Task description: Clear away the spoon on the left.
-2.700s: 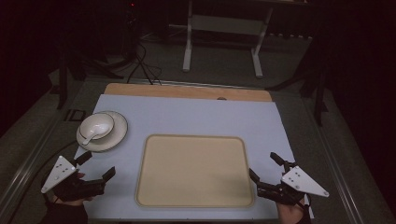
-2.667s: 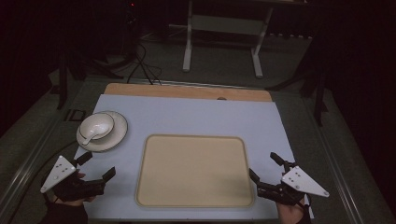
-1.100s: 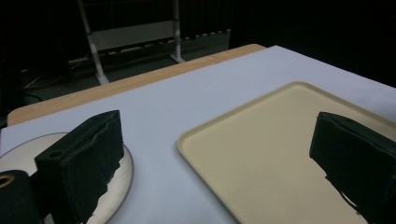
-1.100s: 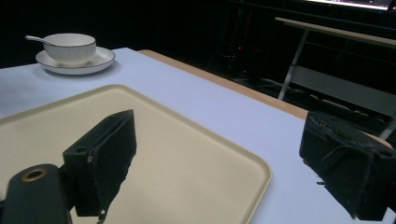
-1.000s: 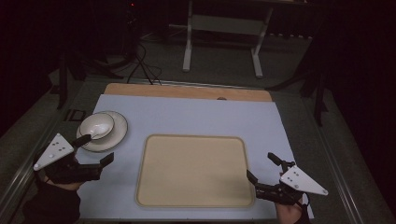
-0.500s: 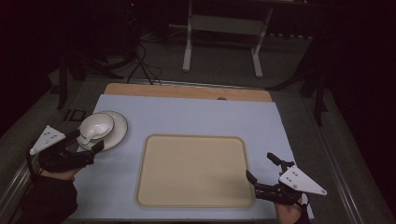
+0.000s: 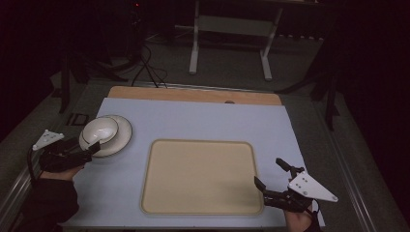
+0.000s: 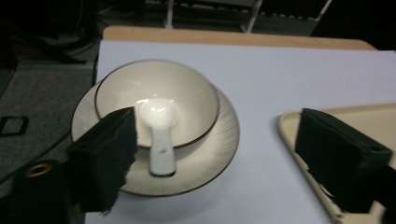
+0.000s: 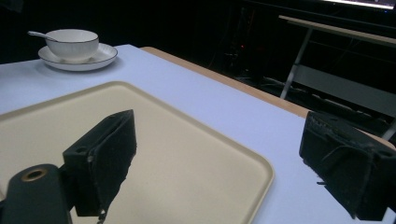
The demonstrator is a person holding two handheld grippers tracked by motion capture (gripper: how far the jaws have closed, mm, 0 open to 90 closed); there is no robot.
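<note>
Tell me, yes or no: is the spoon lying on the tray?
No. In the left gripper view the spoon rests in the bowl on the plate, apart from the tray.

Bowl [image 7: 98, 131] on plate [image 7: 122, 140], left of tray [image 7: 200, 177]

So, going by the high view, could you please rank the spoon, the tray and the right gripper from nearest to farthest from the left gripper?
From the left gripper:
1. Spoon, right at its jaws, in the bowl.
2. Tray, mid-table, to the right.
3. Right gripper, past the tray's near right corner.
</note>
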